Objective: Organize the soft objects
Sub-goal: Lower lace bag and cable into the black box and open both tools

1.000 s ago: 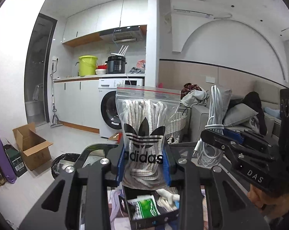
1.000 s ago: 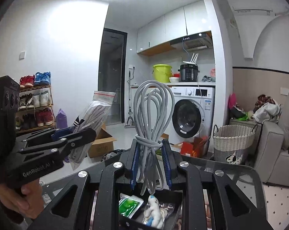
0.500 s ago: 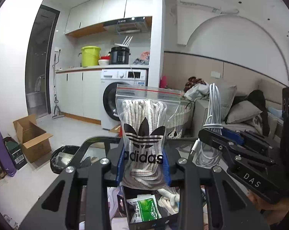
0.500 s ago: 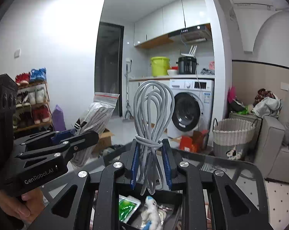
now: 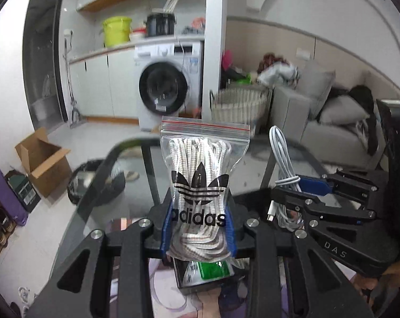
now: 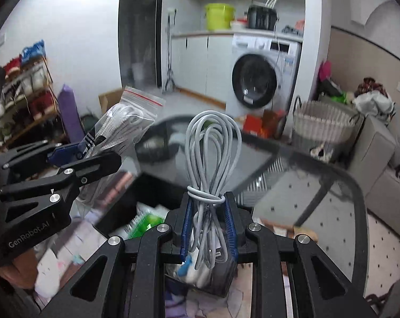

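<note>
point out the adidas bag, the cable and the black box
adidas bag [image 5: 200, 185], left wrist view, on the printed trefoil logo
cable [image 6: 212, 143], right wrist view, on the coiled loops
black box [image 6: 115, 212], right wrist view, on its left wall

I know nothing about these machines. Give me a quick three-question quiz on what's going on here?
1. True or false: the left tongs hold a zip bag of laces.
2. What do the right tongs grip? A) coiled grey cable B) sponge C) sock
3. Fill in: below both sits a black ____ holding a green packet.

Key: 1 true; 2 A; 3 box.
</note>
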